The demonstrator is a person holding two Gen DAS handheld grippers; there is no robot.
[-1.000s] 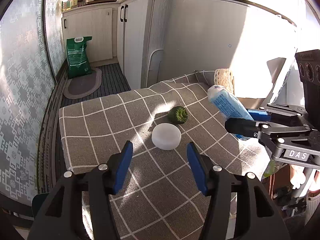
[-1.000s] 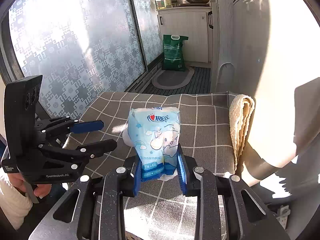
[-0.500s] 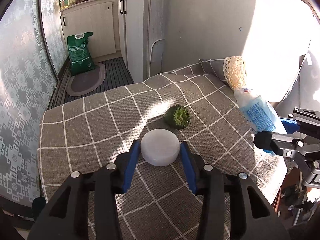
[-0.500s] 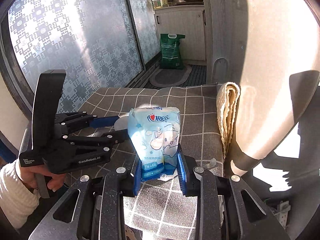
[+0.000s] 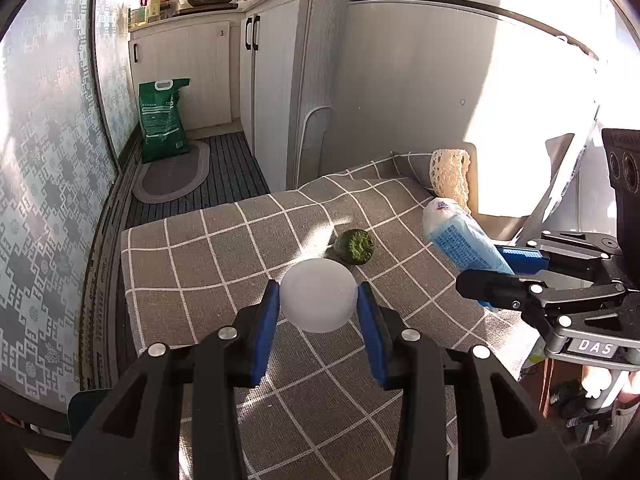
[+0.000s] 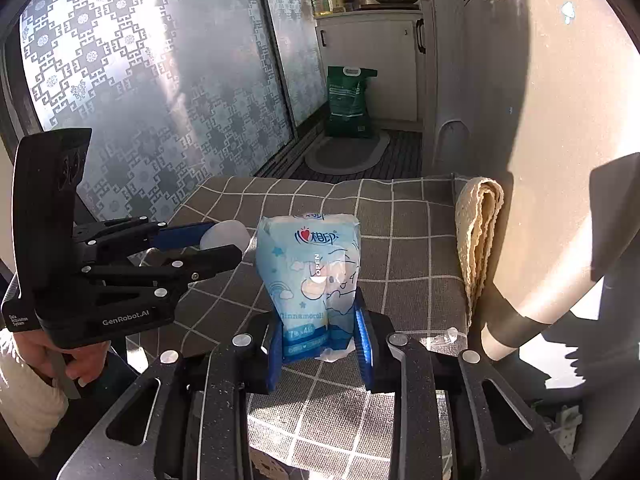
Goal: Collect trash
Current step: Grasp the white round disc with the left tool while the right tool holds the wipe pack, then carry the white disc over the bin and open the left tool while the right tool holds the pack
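Since the earlier frame, the white puck (image 5: 318, 300) has been clamped and lifted off the checked cloth (image 5: 224, 252) by the left gripper (image 5: 318, 312). The tissue pack (image 6: 310, 280) is held in the right gripper (image 6: 320, 344). Slippage is judged possible: smooth rounded sides, narrow pad contact.

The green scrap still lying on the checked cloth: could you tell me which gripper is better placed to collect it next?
Neither is free: the left gripper grips the white puck, the right gripper the tissue pack. Once emptied, probably left: the green scrap lies just beyond its fingertips.
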